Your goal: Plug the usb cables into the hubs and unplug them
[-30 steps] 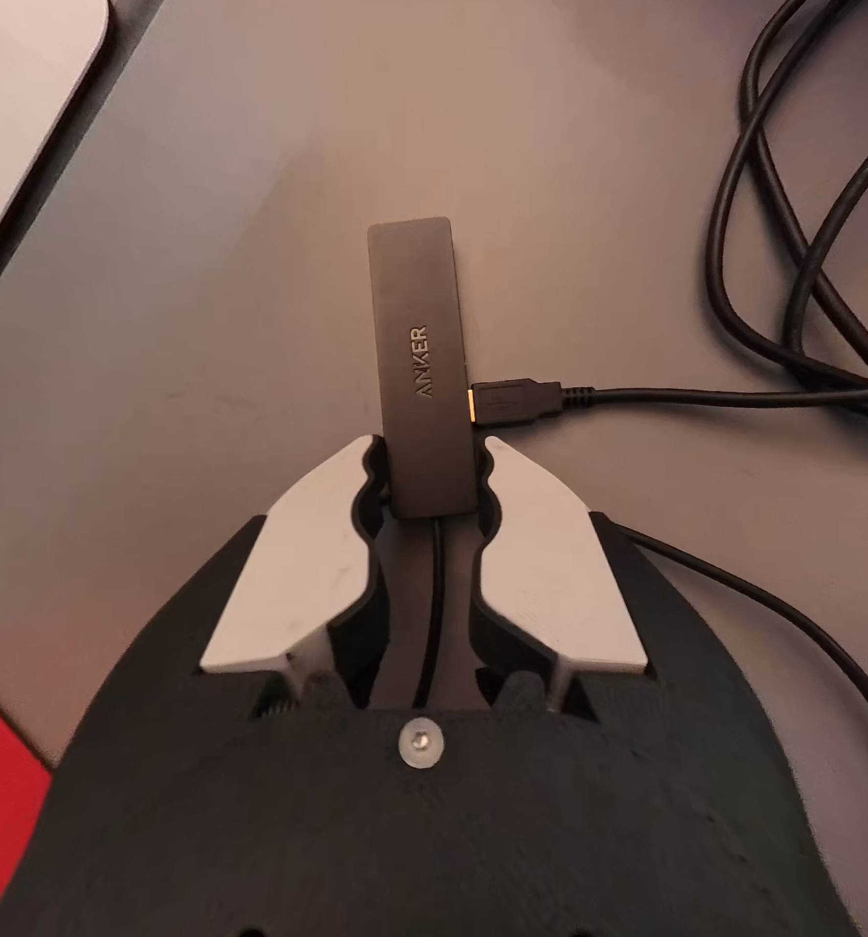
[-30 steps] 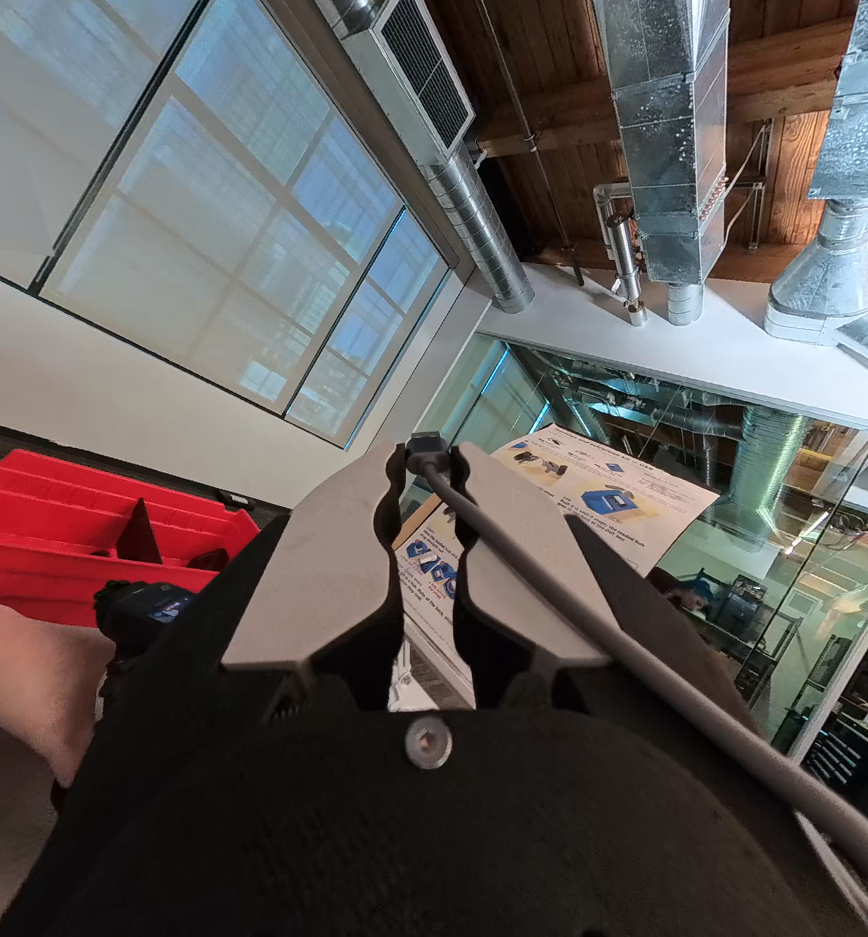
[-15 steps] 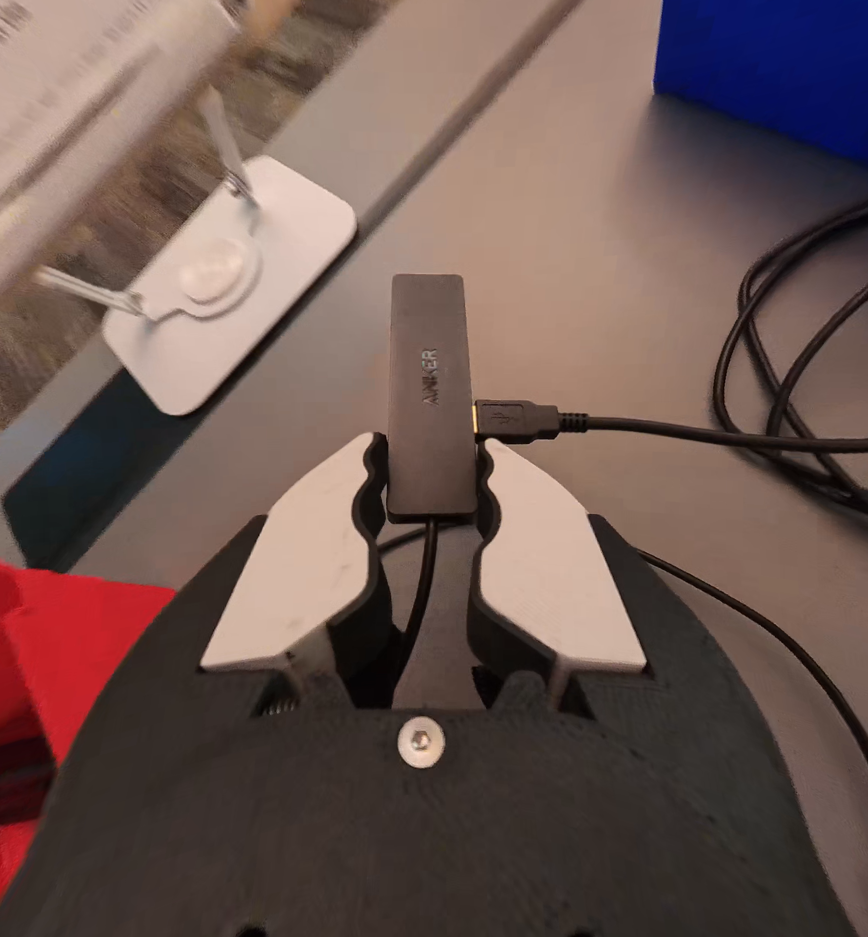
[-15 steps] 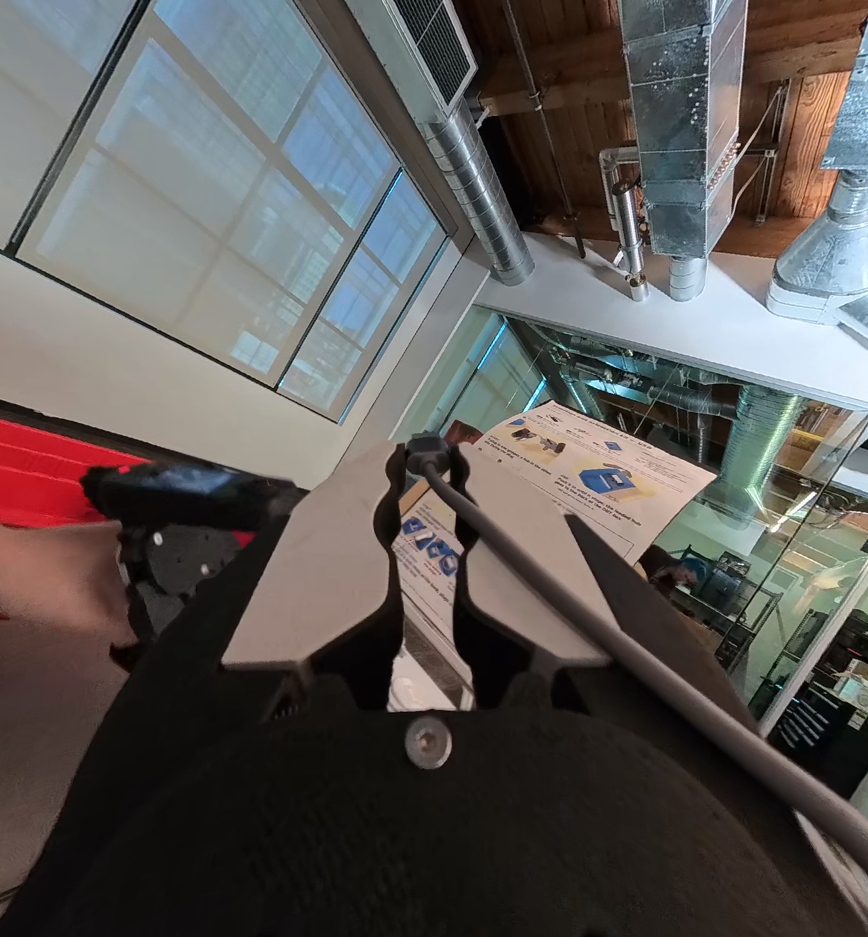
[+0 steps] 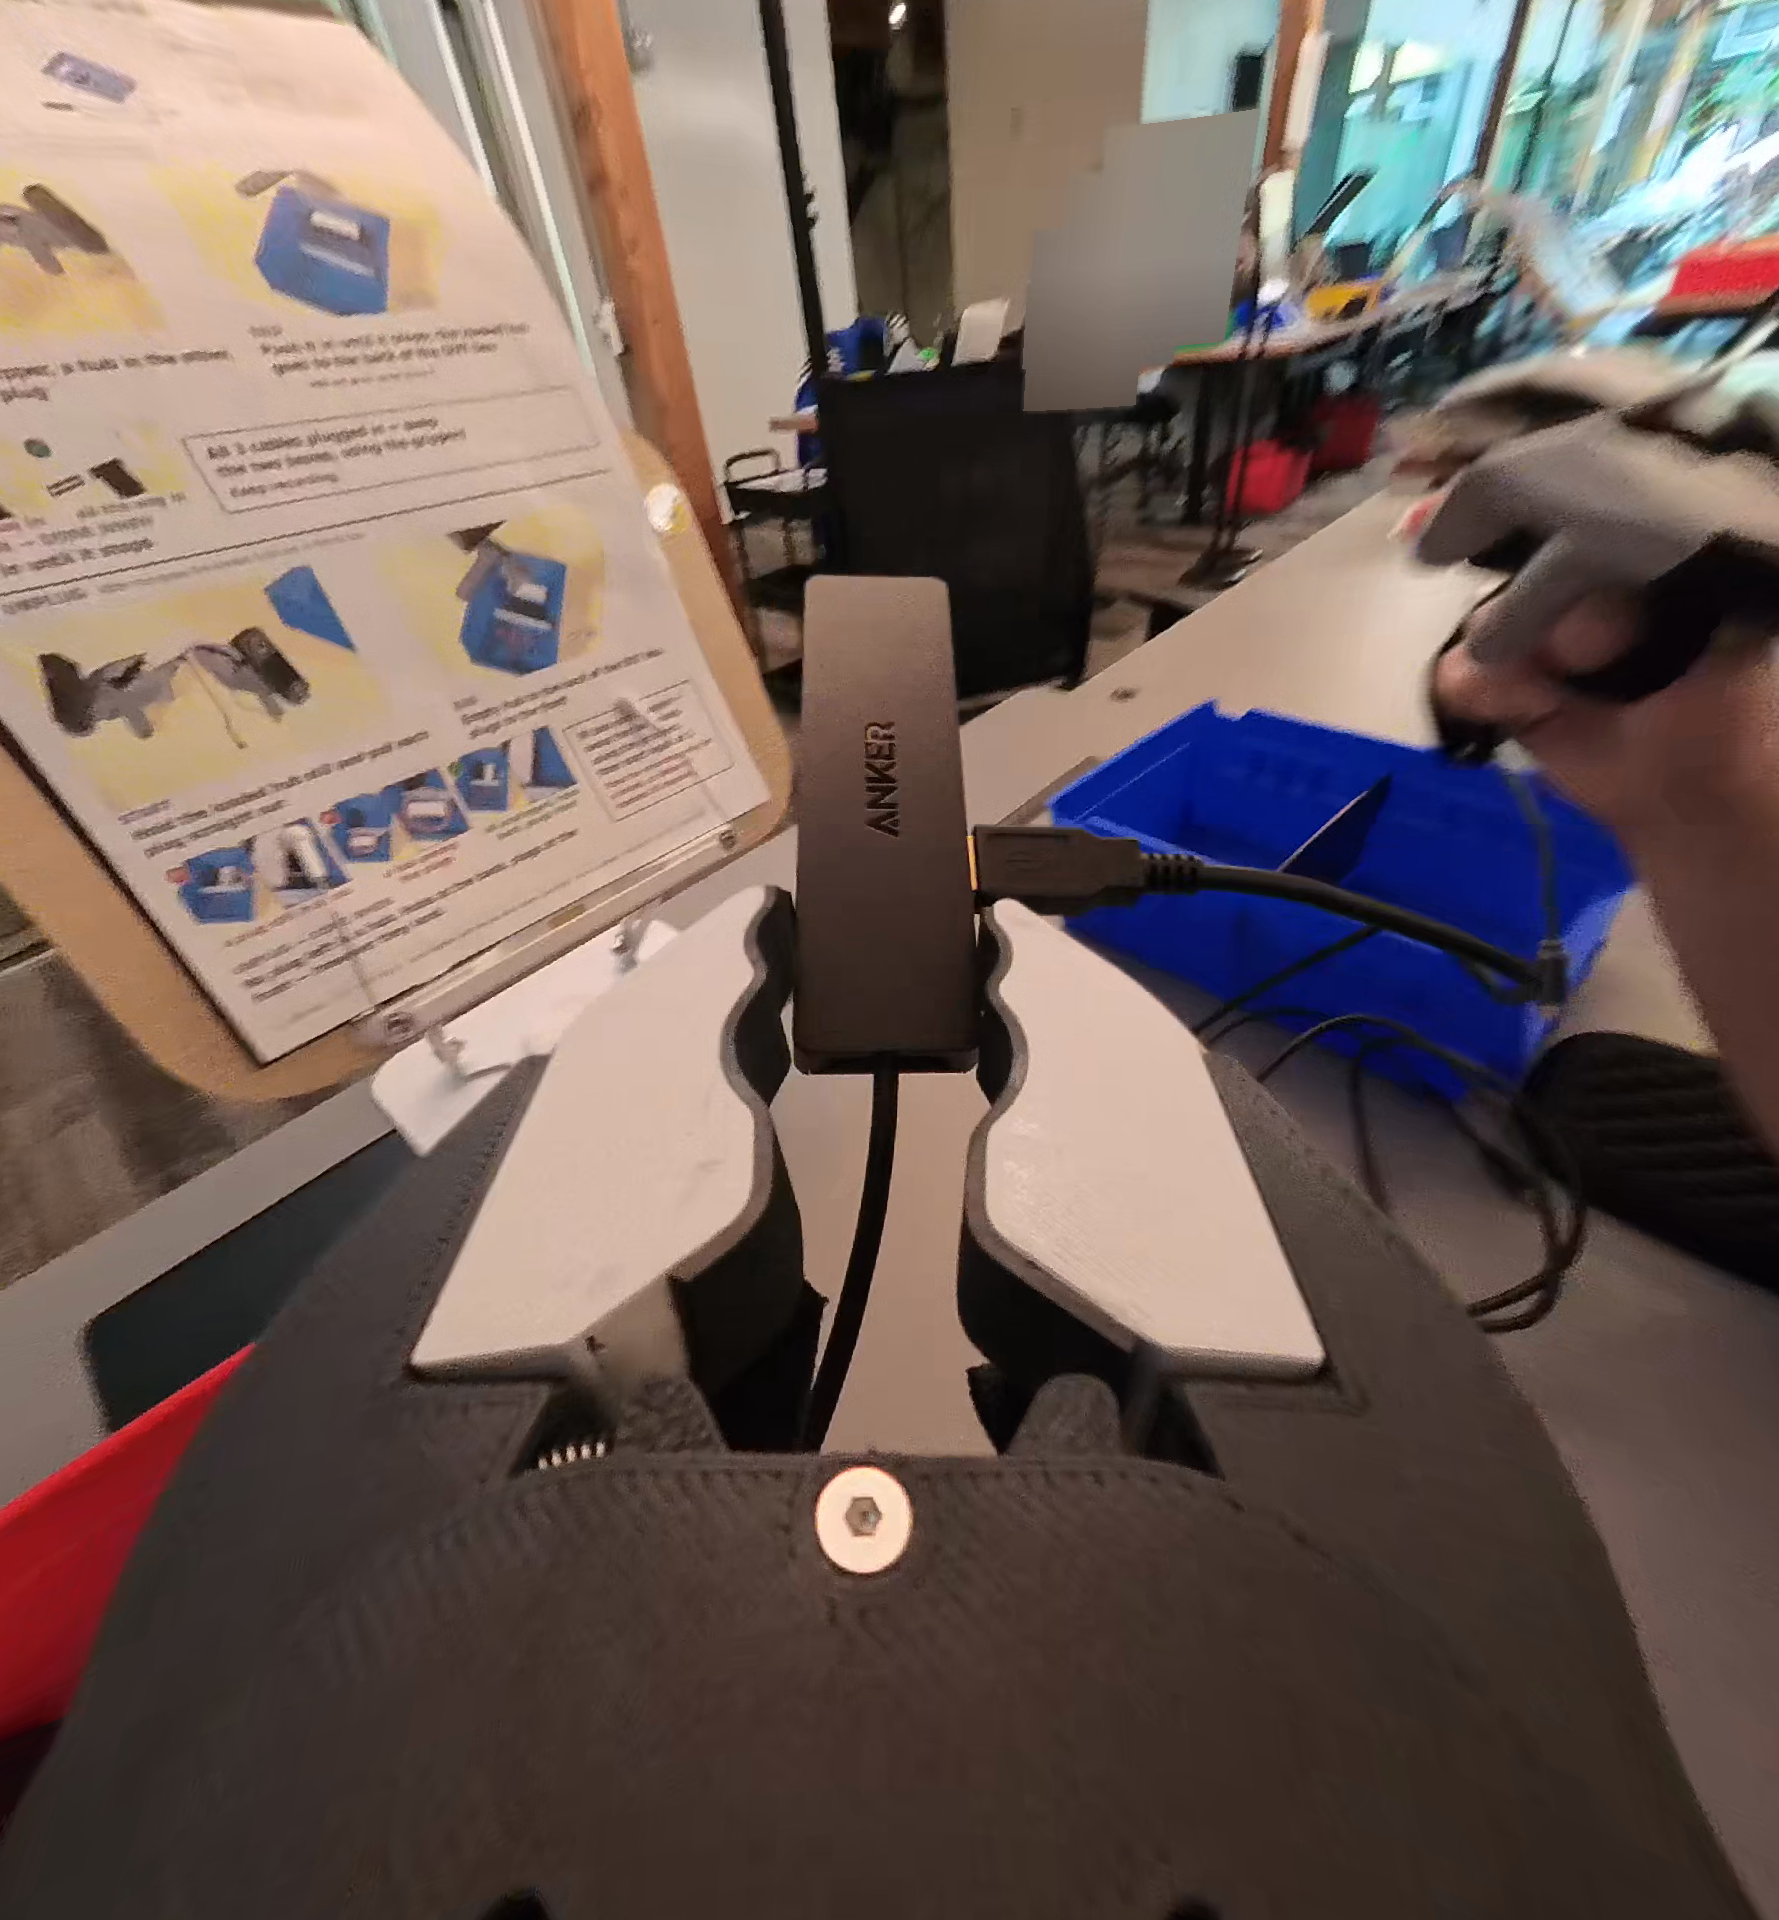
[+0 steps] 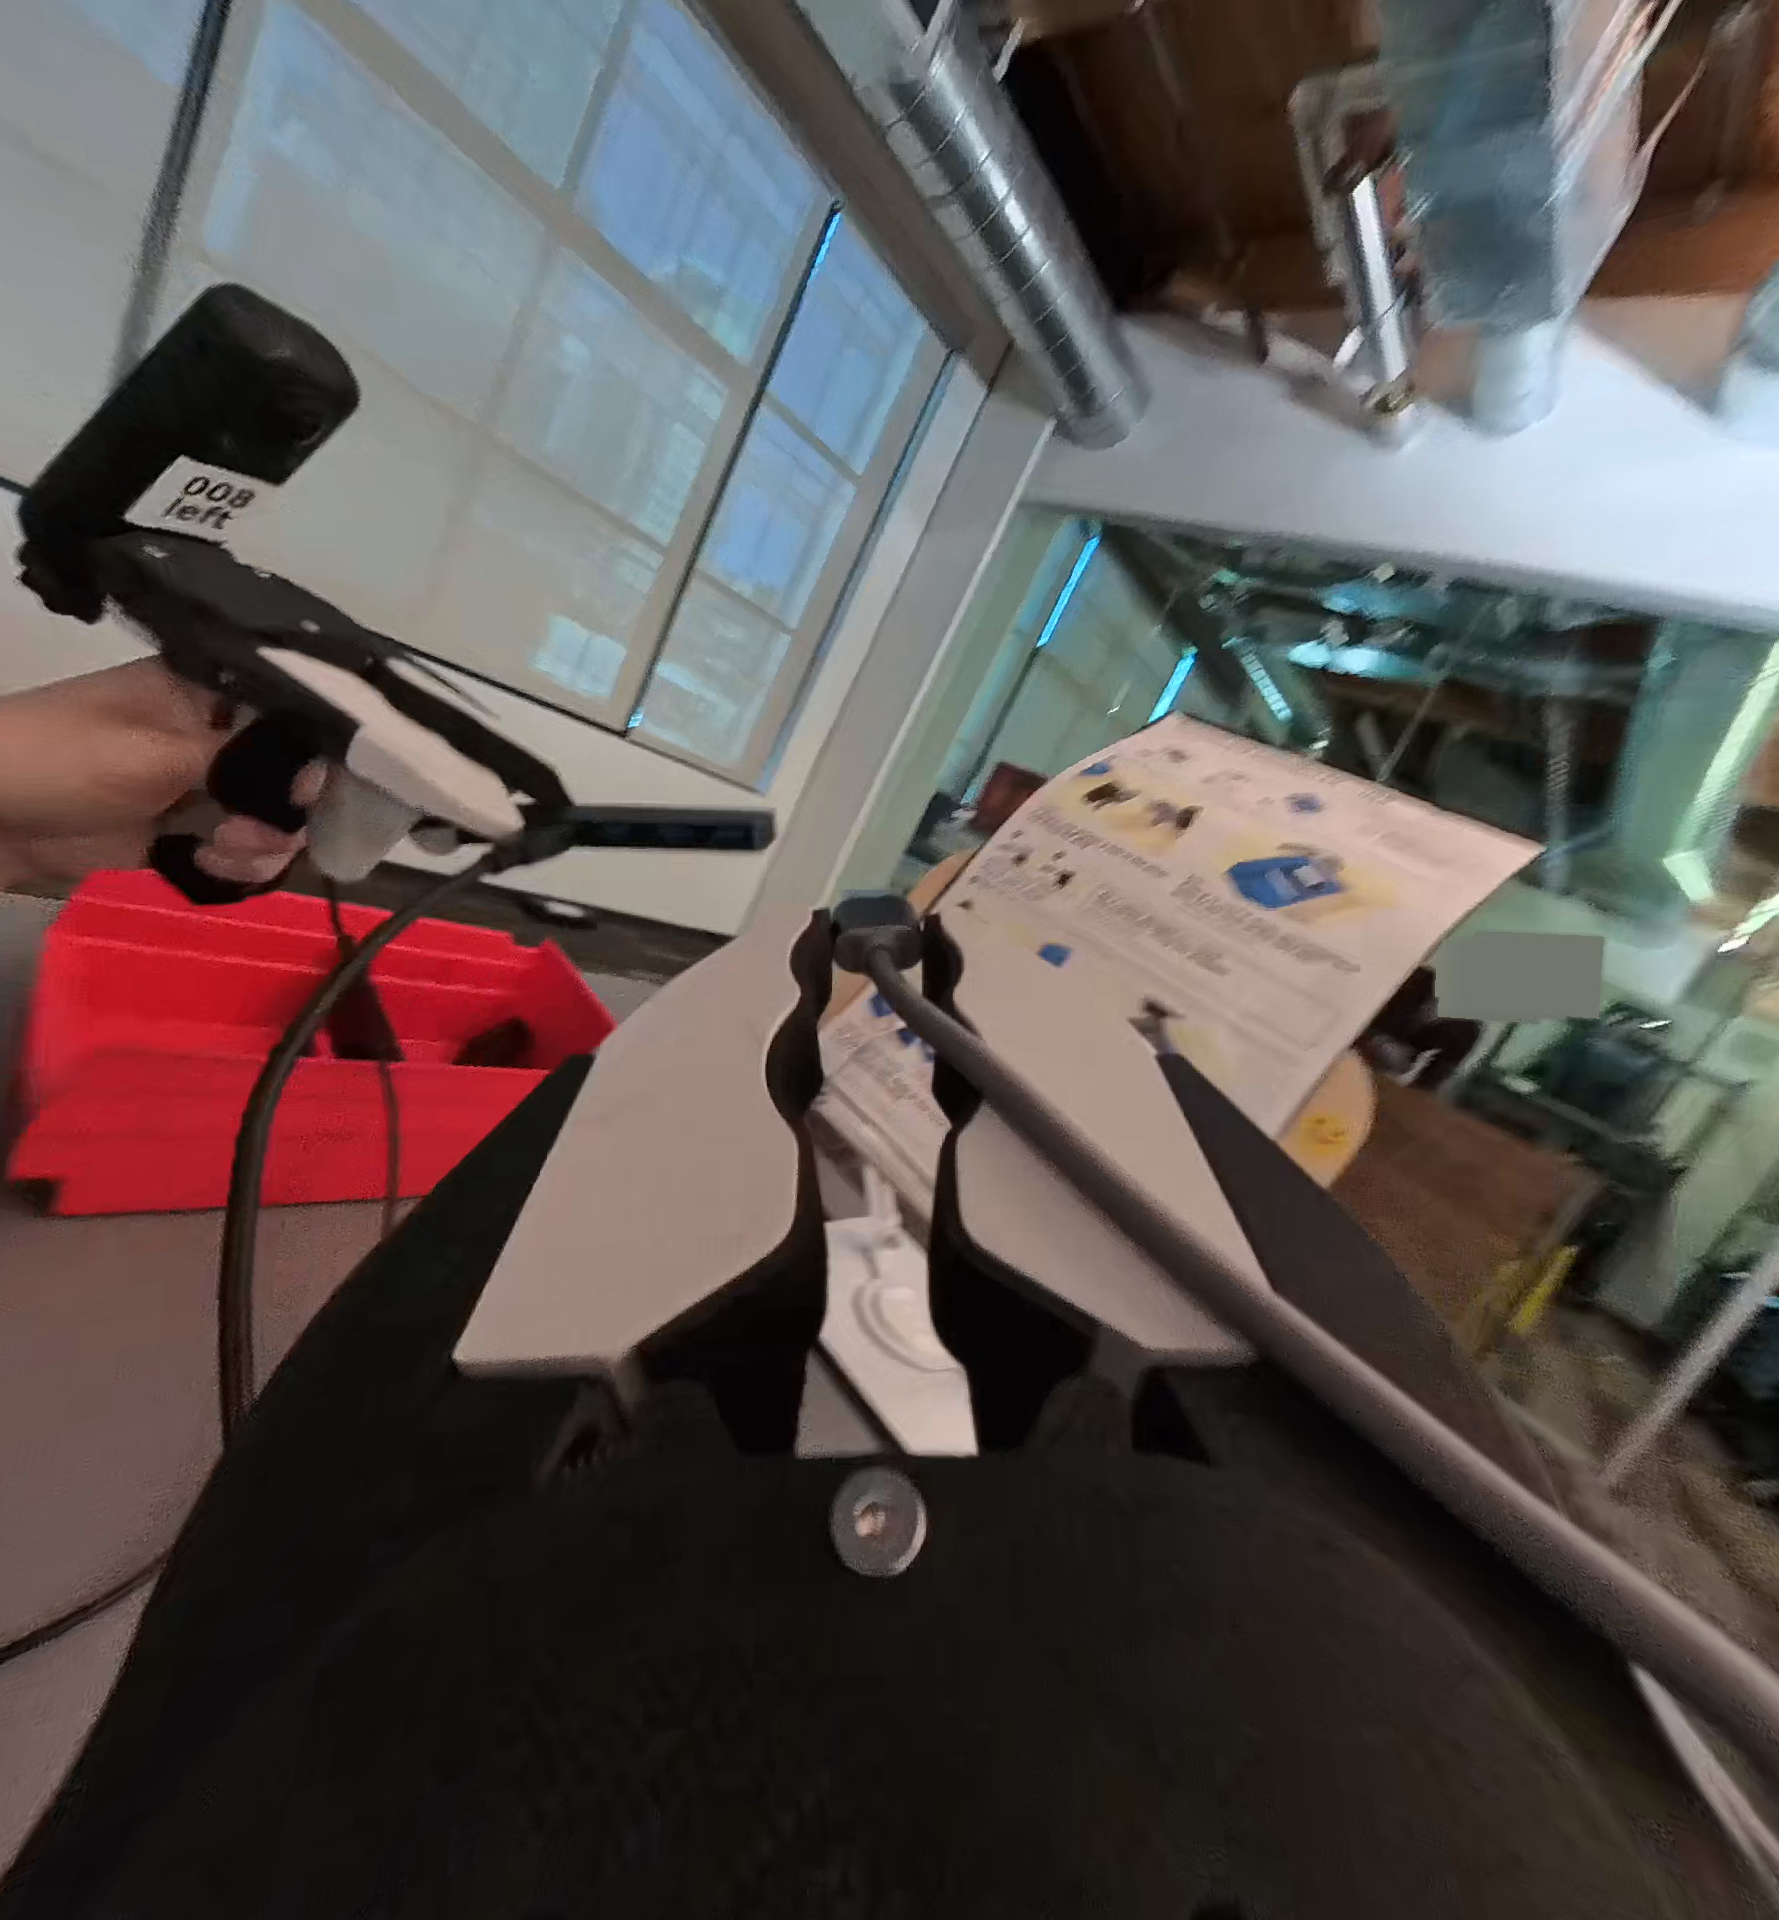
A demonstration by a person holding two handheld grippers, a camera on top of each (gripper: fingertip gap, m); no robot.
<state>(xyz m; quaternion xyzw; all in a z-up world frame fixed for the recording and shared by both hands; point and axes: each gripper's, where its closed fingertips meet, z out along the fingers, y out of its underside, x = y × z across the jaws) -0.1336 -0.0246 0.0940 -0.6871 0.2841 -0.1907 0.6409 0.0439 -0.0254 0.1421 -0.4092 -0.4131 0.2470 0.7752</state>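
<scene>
The left gripper (image 5: 883,971) squeezes the black hub (image 5: 882,821), with 1 plug (image 5: 1056,864) in the hub's right side. The right gripper (image 6: 872,951) pinches a grey cable (image 6: 1124,1174).

Grey table (image 5: 1280,644), big gridded windows (image 6: 594,343), exposed silver ducting (image 6: 1010,239), cluttered workshop beyond glass

left gripper (image 5: 885,997): 2 pale grey fingers, wavy black inner edges, black textured printed body, 1 silver hex screw lower centre | right gripper (image 6: 869,971): same build, 1 silver screw | left unit, upper left of right wrist view: black rounded top, white label
</scene>
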